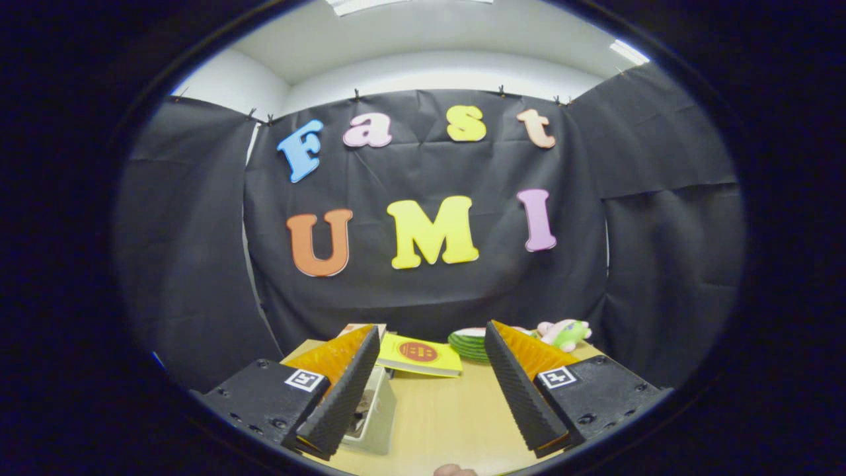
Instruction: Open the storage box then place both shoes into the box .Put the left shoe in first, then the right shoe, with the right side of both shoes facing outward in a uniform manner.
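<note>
The black cloth wall [429, 291] takes up the middle and upper part of the frame, with a white ceiling and wall above it; below it, in the lower centre, lies the pale wooden tabletop [449, 416]; the tool [433, 387] rises from the bottom of the frame with its two fingers spread wide apart, ribbed black pads [515, 390] facing inward and orange backs outward, and nothing is held between them, only bare tabletop showing in the gap; just beside the lower-left finger, partly hidden behind it, sits a whitish storage box [375, 420], whose contents are too hidden to tell, and whether the finger touches it cannot be told; beyond the fingers, at the far edge of the tabletop, lies a yellow book [423, 356] with a red round mark; to its right is a green striped plate [470, 345], partly behind the right finger; further right, a small pink and green plush toy [565, 334]; at the very bottom centre, a small fingertip-like pink shape [453, 471].
</note>
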`<state>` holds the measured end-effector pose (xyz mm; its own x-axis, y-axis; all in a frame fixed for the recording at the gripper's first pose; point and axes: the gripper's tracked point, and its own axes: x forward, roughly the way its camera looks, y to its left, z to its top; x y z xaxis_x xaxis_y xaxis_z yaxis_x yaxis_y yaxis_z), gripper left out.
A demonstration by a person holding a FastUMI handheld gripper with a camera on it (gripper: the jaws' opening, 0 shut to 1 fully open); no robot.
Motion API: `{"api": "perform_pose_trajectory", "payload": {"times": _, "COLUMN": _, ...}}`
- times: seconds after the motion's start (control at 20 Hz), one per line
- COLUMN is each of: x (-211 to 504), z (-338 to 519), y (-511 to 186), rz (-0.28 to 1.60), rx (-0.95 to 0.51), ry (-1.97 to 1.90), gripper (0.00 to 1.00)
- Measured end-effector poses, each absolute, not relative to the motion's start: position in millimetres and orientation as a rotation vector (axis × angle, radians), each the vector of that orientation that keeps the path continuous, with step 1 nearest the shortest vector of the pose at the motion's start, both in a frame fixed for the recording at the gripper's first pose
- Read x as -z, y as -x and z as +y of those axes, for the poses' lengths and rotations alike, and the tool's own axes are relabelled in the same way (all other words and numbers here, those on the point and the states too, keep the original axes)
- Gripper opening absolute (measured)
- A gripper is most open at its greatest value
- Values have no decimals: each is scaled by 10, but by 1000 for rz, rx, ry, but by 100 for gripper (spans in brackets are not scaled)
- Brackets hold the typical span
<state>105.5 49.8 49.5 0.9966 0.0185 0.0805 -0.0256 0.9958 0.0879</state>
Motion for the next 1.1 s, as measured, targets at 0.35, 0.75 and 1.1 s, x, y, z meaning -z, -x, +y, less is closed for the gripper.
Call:
{"api": "perform_pose_trajectory", "payload": {"times": 0.35, "x": -543, "z": 74, "y": -472, "rz": -201, "rx": 41, "ry": -33, "gripper": 100}}
{"api": "perform_pose_trajectory", "payload": {"times": 0.75, "x": -390, "z": -219, "y": -144, "rz": -210, "rx": 90, "ry": -75, "gripper": 100}}
{"api": "perform_pose_trajectory", "payload": {"times": 1.1, "x": -309, "z": -202, "y": -180, "rz": -190, "rx": 74, "ry": -105, "gripper": 100}}
